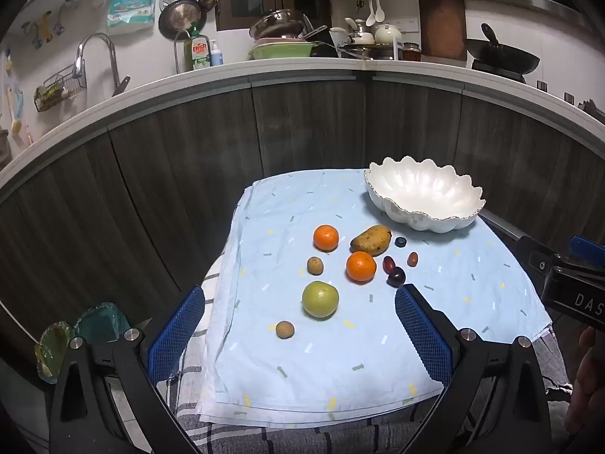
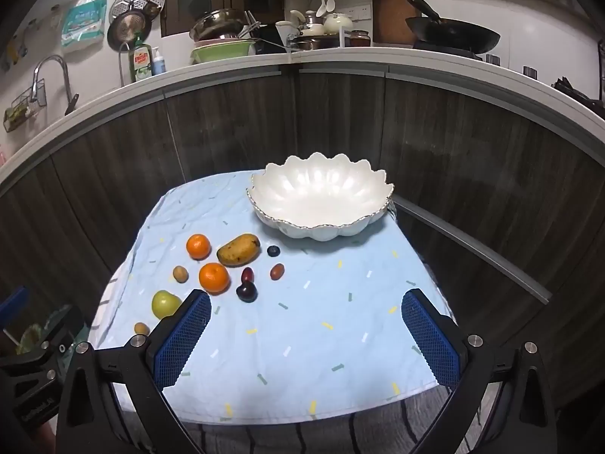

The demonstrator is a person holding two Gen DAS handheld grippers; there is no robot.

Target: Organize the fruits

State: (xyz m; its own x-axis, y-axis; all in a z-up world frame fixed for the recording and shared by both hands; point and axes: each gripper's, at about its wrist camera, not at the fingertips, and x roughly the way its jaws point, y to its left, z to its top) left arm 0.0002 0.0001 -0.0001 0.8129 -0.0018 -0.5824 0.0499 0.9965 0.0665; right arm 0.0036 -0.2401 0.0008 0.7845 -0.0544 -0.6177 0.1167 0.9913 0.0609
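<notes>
Both jaws apart and empty, green fruit [image 1: 320, 299] whole in left view, half-hidden in right

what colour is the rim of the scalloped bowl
The bowl is pearly white with a thin metallic, silver-gold rim; clearest in the right wrist view.

This is a home kitchen. A long counter [image 1: 287, 72] runs above dark wood cabinet doors [image 1: 310, 128]. On it stand a tap [image 1: 96, 53], a bottle of dish soap [image 1: 197, 51], stacked pans and bowls [image 1: 281, 36], a teapot [image 1: 387, 33] and a wok [image 1: 499, 58]. A cutting board [image 1: 442, 26] leans against the tiled wall.
</notes>
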